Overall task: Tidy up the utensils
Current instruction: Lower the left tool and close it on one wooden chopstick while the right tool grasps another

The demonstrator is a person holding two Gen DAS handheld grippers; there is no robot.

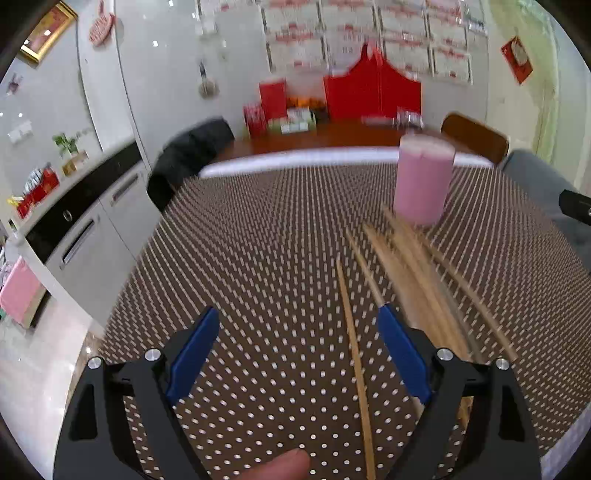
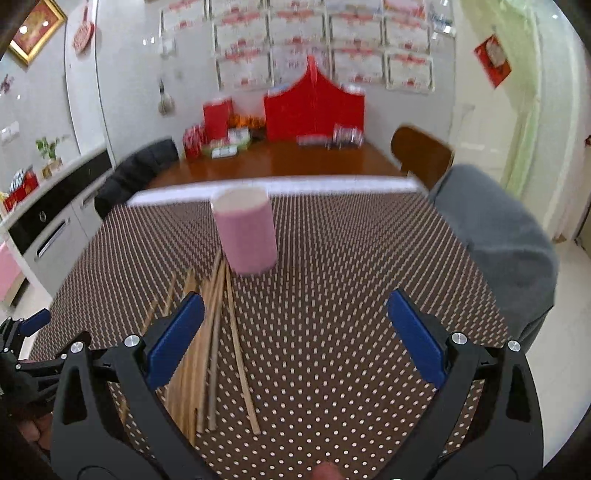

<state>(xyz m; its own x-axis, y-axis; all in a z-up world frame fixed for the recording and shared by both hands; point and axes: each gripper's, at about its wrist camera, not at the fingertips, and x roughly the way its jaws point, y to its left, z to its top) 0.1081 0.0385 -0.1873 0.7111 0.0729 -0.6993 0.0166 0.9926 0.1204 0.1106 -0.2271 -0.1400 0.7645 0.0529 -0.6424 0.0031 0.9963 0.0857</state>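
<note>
Thin, stiff, light wooden chopsticks [image 2: 214, 332] lie in a loose bundle on the table [image 2: 332, 295] just before the pink cup [image 2: 245, 232]. Both the left hand-held gripper [image 1: 299, 350] and right hand-held gripper [image 2: 295, 332] gape wide, empty. Likely slippery and prone to rolling; pinch one mid-length.

We find no readable text in either view. The rows of white sheets with red headings [image 2: 321, 40] on the back wall are too blurred to read. Same for the red diamond-shaped paper sign [image 2: 493, 61] on the right wall, the gold-framed red picture [image 1: 48, 31] at upper left, the round pink-red wall ornament [image 1: 100, 27], and the red boxes [image 2: 218, 118] on the brown wooden table [image 2: 280, 162]: print visible, no characters legible.
</note>
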